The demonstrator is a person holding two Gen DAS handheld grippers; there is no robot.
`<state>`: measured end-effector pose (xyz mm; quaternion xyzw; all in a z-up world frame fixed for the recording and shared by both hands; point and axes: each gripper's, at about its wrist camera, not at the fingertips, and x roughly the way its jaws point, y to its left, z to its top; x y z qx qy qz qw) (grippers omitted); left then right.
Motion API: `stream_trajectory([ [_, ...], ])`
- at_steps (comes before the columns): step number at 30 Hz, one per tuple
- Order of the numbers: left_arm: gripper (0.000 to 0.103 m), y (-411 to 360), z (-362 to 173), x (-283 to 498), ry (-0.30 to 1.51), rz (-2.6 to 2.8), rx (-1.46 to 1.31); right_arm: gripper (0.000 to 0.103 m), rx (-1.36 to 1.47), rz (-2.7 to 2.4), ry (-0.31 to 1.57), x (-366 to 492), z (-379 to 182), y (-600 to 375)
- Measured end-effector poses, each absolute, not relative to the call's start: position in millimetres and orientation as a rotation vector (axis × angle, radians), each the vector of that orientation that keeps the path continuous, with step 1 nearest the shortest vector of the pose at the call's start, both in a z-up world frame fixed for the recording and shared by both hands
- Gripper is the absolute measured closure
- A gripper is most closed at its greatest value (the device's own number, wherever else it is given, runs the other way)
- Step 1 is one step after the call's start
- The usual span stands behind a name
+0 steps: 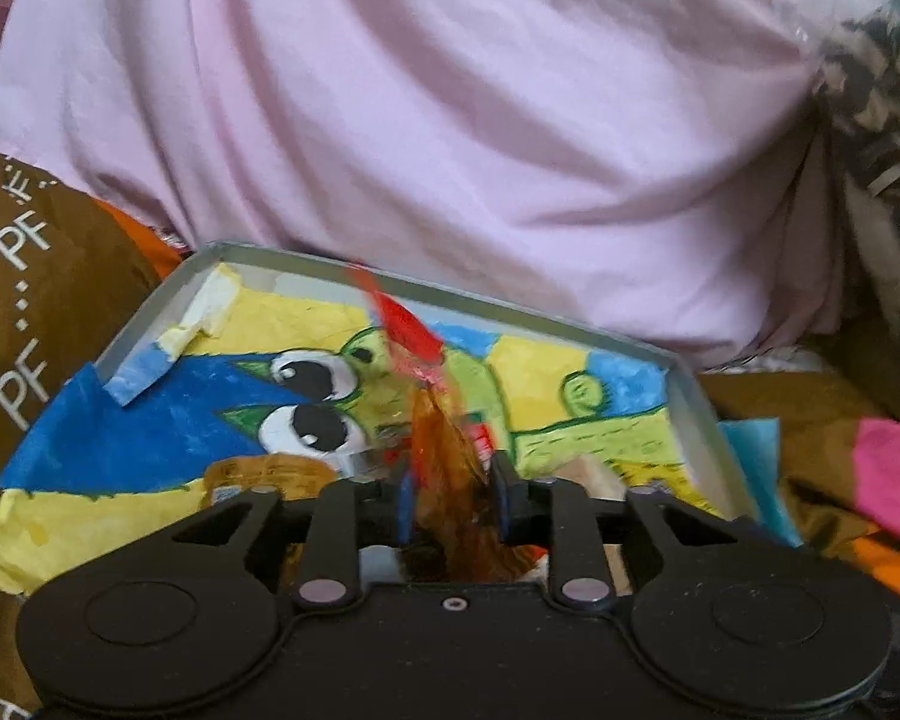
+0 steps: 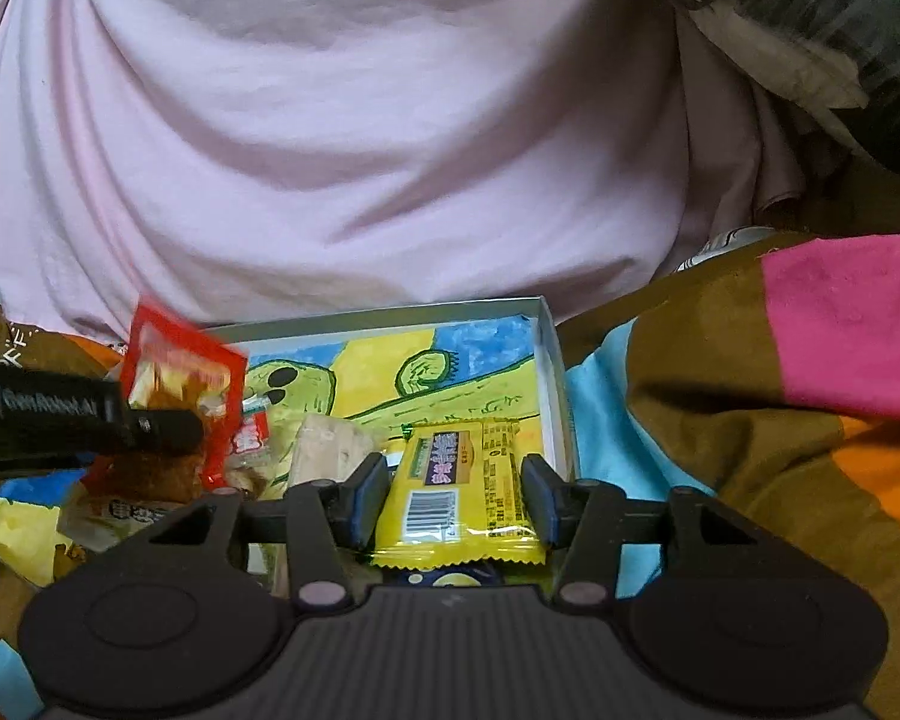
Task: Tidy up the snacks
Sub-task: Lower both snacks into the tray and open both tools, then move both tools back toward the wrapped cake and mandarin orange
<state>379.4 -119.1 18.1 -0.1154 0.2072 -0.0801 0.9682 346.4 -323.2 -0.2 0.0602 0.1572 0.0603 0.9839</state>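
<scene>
**Two snack packets hanging over the painted tray**

Two grippers are reaching over the shallow tray (image 2: 553,360), which is lying on a patterned blanket (image 2: 750,396). The left gripper (image 1: 450,495) is standing around a red and brown snack packet (image 1: 411,330), whether pressing it I cannot tell. The right gripper (image 2: 453,498) is bracketing a yellow wafer packet (image 2: 462,492), pads parted, contact unclear. A beige block (image 2: 330,441) is sitting inside.

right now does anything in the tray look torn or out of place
Yes. The painted paper lining of the tray is torn and curled up at its far left corner, baring the tray wall. Its near left edge is crumpled and spills past the tray. The snacks look intact.
</scene>
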Motion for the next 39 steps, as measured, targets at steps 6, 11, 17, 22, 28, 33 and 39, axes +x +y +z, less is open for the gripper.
stream_trajectory([
  [6, 0.033, -110.4, 13.9, 370.1, 0.415, -0.118, -0.276, 0.033, 0.103, 0.116, 0.289, 339.0, 8.1, -322.1],
  [11, 0.014, -104.6, 18.8, 352.0, 0.383, -0.097, -0.292, 0.017, 0.074, 0.108, 0.233, 321.8, 23.3, -321.7],
  [17, 0.001, -97.3, 32.2, 322.7, 0.325, -0.083, -0.297, 0.003, 0.081, 0.083, 0.192, 296.0, 41.1, -324.6],
  [22, 0.001, -90.6, 47.4, 294.6, 0.298, -0.096, -0.276, 0.0, 0.111, 0.082, 0.134, 266.7, 55.5, -328.7],
  [28, 0.001, -80.2, 57.0, 256.7, 0.271, -0.082, -0.252, 0.0, 0.092, 0.099, 0.098, 232.0, 67.2, -327.6],
  [33, 0.001, -78.0, 54.3, 223.5, 0.273, -0.085, -0.21, 0.0, 0.085, 0.078, 0.104, 203.8, 68.6, -325.7],
  [39, 0.001, -77.0, 43.6, 191.2, 0.303, -0.074, -0.182, 0.0, 0.052, 0.078, 0.164, 177.9, 57.8, -323.8],
])
